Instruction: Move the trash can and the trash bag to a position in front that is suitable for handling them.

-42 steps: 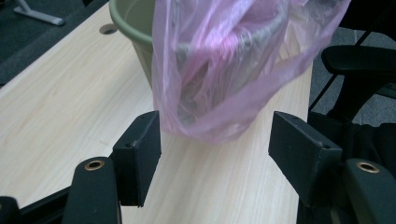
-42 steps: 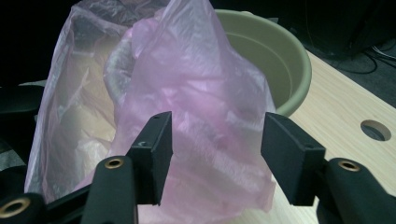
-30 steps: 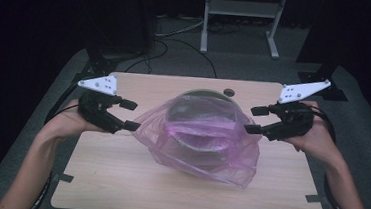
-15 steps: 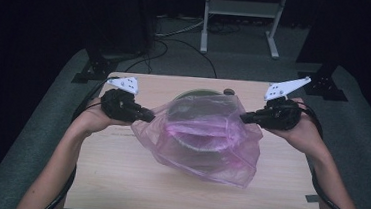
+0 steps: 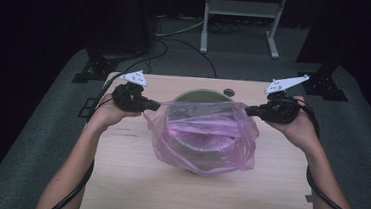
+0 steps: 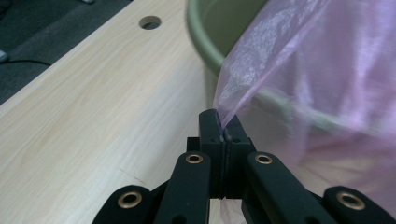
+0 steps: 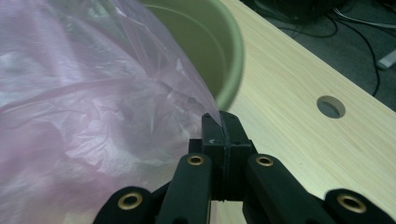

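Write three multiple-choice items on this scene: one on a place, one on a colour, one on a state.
1. Where does the green bucket stand?
A. on the floor
B. on the wooden table, partly covered by the bag
C. on a shelf

2. What colour is the plastic bag?
A. pink
B. blue
C. black

3. How do the left tool and right tool stand?
A. both open
B. one open
C. both shut on the bag's edge

Answers: 1 B, the high view shows it on the tabletop; 2 A, translucent pink film; 3 C, each gripper view shows jaws pinching film.
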A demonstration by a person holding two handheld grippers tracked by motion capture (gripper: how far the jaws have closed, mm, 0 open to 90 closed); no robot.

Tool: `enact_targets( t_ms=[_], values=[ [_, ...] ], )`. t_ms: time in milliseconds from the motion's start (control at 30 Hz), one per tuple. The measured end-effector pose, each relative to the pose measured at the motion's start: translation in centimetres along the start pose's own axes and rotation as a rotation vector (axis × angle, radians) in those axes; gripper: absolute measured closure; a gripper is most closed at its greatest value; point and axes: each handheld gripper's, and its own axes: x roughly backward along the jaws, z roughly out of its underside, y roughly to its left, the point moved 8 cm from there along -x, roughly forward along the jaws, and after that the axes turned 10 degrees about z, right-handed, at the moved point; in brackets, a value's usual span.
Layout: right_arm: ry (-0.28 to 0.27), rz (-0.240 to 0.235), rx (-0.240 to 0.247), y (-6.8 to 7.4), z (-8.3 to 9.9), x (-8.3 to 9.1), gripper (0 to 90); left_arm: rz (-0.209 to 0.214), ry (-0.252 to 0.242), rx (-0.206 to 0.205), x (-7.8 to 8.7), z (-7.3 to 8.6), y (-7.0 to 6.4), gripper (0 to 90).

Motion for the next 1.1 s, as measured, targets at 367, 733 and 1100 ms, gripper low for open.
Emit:
enact_targets(
  t_ms=[367, 733, 1100],
  values=[
    [0.009, 0.026, -0.090, -1.5, 1.3, -2.8, 90.0, -0.030, -0.031, 0.070, -2.7, 0.3, 2.6, 89.7],
    [0.040, 0.043, -0.109, -1.8, 2.1, -5.2, 90.0, -0.040, -0.031, 0.098, -4.9, 0.4, 3.9, 89.9],
    [0.087, 0.015, -0.119, -1.1, 3.9, -7.0, 90.0, -0.027, 0.007, 0.118, -6.5, 1.4, 4.2, 89.9]
  ],
)
